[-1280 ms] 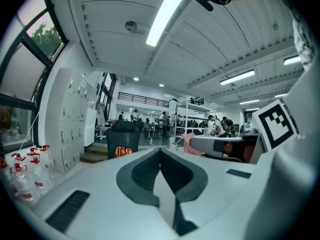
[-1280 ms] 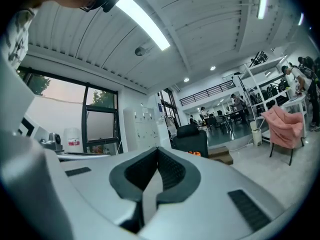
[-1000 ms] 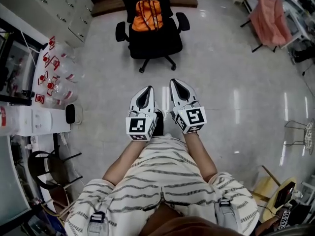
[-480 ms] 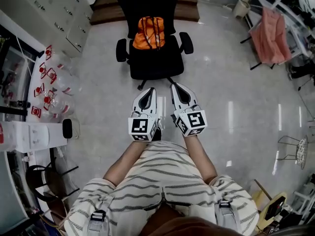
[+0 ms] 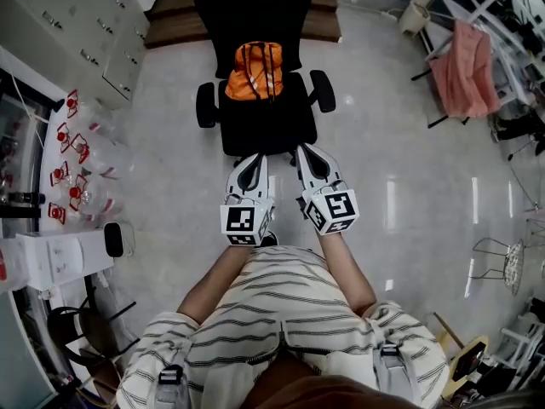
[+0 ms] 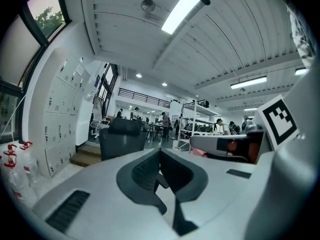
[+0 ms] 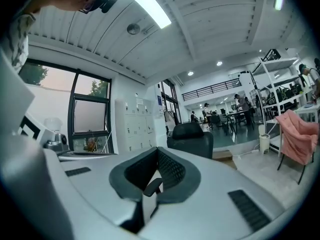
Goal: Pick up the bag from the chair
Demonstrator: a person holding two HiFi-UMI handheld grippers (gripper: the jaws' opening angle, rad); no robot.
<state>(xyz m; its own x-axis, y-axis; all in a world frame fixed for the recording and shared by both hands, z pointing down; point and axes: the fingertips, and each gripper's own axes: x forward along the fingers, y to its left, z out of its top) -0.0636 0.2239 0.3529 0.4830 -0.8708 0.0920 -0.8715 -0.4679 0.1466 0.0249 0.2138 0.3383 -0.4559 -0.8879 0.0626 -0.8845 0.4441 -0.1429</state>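
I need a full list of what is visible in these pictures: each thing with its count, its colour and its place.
chair: one, black, upper middle
bag: one, orange, on the chair seat
step: one, brown, behind the chair
lockers: one bank, pale grey, upper left
bottles: several, clear with red caps, left side
cloth: one, pink, upper right
floor: grey, glossy, under everything
shirt: one, white with dark stripes, on the person, bottom
left tool: one, white and black, shut and empty, just short of the chair's front edge
right tool: one, white and black, shut and empty, beside the left tool
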